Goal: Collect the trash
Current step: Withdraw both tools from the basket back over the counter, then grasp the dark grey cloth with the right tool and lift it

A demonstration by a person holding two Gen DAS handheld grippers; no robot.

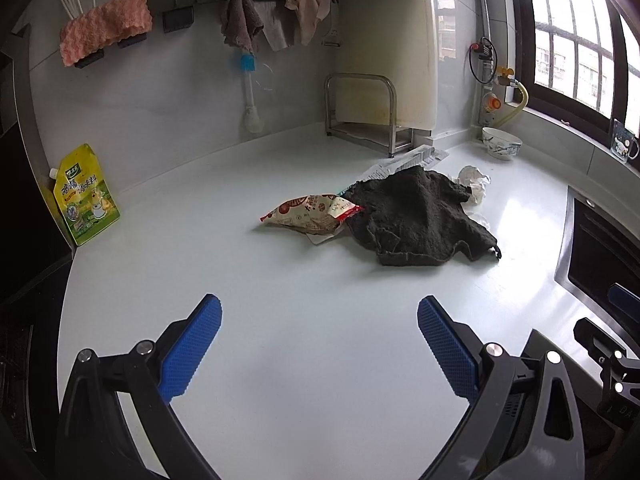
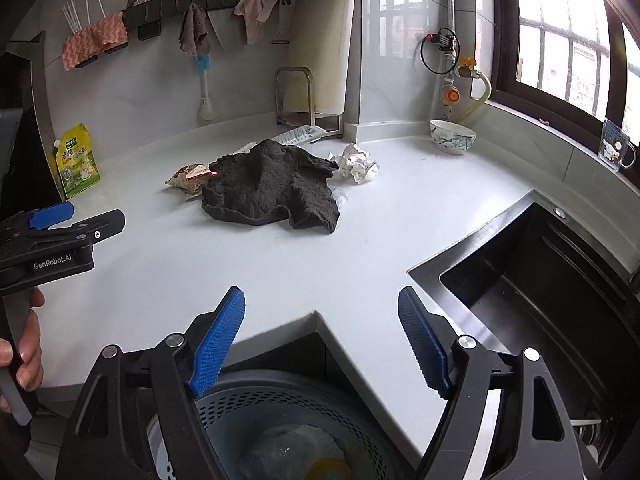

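**Trash on the counter, both grippers empty and apart**

Much of the trash is hidden by a dark cloth [image 1: 420,216] lying crumpled at the centre of the white counter [image 1: 280,320]. A snack wrapper [image 1: 312,216] is partly tucked under the cloth's left edge, and only a strip of a printed white packet [image 1: 416,158] is seen behind it. A crumpled paper ball [image 2: 356,164] is seen just right of the cloth; in the left wrist view it is half covered. The contents of the perforated bin [image 2: 288,412] at the bottom of the right wrist view are blurred and cannot be made out, and the bin is cut off by the frame edge.

The left gripper [image 1: 320,344] is held at the bottom of its frame with the jaws wide apart and nothing between them; the trash lies well above it, apart from the fingertips. The right gripper [image 2: 320,336] is likewise spread and empty, placed over the counter's edge and the bin, with the trash well apart in mid-frame. A sink [image 2: 540,280] is seen at the right.

A hand [image 2: 24,344] is seen at the lower left of the right wrist view, wrapped around the left gripper's handle. Both grippers are angled downward toward the counter.
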